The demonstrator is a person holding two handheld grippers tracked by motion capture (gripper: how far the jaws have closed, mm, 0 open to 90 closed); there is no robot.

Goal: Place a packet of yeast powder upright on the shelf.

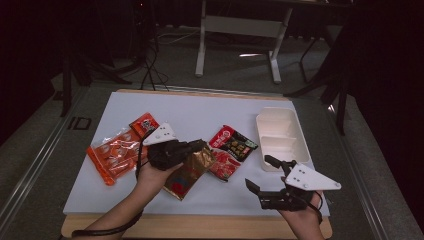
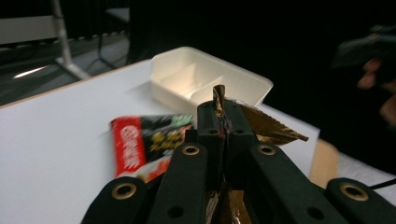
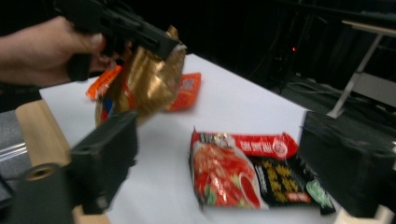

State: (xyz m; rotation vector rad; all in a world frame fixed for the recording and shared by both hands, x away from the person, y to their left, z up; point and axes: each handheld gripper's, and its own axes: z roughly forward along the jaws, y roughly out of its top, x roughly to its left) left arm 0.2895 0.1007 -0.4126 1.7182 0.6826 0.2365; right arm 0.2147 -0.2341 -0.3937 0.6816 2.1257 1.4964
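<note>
Left gripper (image 1: 200,146) clamped gold packet (image 1: 187,172), lifted left of white tray (image 1: 283,138); right gripper (image 1: 260,175) gaped empty; next: carry to tray.

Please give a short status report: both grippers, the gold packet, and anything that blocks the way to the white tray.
Left gripper shut on gold packet, lifted off table. Right gripper open, holding nothing. White tray empty; red and black packets lie between.

A crinkled gold packet (image 1: 187,170) with red and blue print hangs tilted from its top edge, pinched in the left claw (image 1: 200,146), lifted above the white surface (image 1: 200,112).
</note>
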